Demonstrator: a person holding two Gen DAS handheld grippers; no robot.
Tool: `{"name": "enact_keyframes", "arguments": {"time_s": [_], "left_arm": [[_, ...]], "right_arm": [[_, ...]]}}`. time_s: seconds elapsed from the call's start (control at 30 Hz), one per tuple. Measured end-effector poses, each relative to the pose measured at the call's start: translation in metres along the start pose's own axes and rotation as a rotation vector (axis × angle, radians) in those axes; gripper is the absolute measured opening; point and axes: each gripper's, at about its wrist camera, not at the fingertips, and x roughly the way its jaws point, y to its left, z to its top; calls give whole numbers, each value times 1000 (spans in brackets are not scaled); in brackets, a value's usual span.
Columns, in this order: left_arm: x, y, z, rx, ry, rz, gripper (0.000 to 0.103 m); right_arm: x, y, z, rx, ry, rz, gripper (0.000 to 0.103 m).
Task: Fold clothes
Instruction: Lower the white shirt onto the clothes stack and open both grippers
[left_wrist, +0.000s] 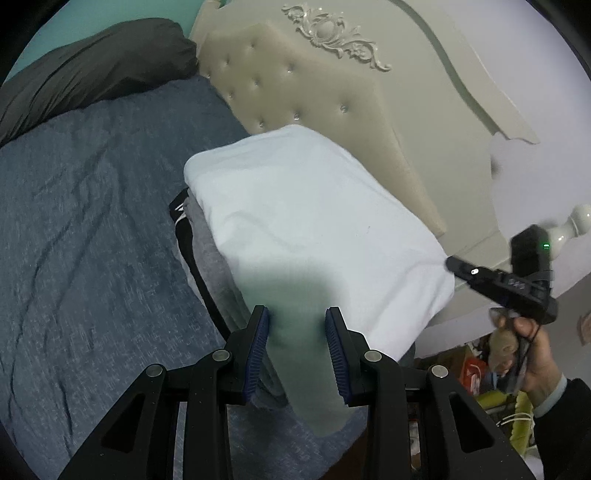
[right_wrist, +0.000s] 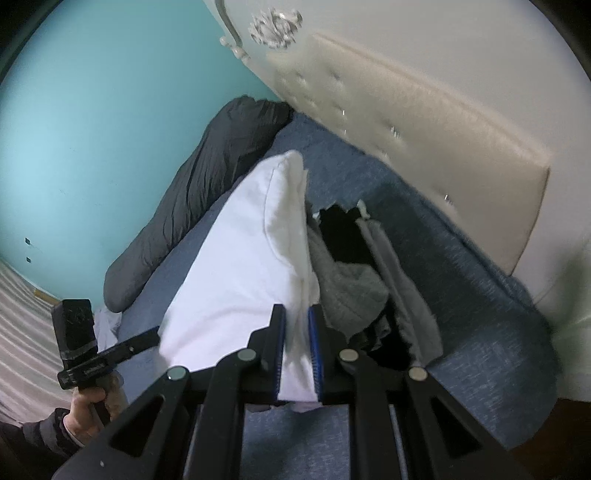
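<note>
At the near edge of the left wrist view, the left gripper (left_wrist: 297, 314) is seen with its blue-padded jaws set narrowly apart around a near fold of the white garment (left_wrist: 306, 221); the cloth between the pads lies in the gripper's own shadow, and whether it is truly pinched cannot be told. In the right wrist view, the right gripper (right_wrist: 296, 314) is closed on the near edge of the same white garment (right_wrist: 236, 273), the cloth being squeezed between its blue pads and drawn up into a ridge that runs away from the camera. The garment is held over a small pile of clothes (right_wrist: 354, 280) made up of grey and black pieces, which lies just to the right of it in the right wrist view and shows under its left edge in the left wrist view. All of this is carried by the bed (left_wrist: 92, 229), which is covered with a blue mottled sheet. To the right in the left wrist view, a hand (left_wrist: 532, 354) in a dark sleeve is seen gripping the handle of the other gripper; the matching hand (right_wrist: 86, 406) appears at the lower left of the right wrist view. Farther off, a dark grey quilt (left_wrist: 96, 62) is bunched along the far side of the bed, against a teal wall (right_wrist: 96, 122). Beyond the garment stands a cream tufted headboard (left_wrist: 295, 81) with a carved ornament at its top.
</note>
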Motion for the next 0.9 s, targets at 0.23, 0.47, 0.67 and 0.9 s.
{"name": "enact_keyframes", "arguments": {"time_s": [0.23, 0.47, 0.67, 0.9], "left_arm": [[-1, -3, 0, 29, -26, 15, 35], [5, -16, 9, 75, -51, 30, 35], [31, -15, 0, 95, -27, 55, 34], [52, -13, -13, 121, -21, 74, 35]], "right_arm": [[-17, 38, 12, -104, -130, -4, 13], [28, 74, 18, -210, -92, -2, 13], [61, 55, 9, -213, -87, -78, 10], [85, 24, -4, -195, -100, -79, 3]]}}
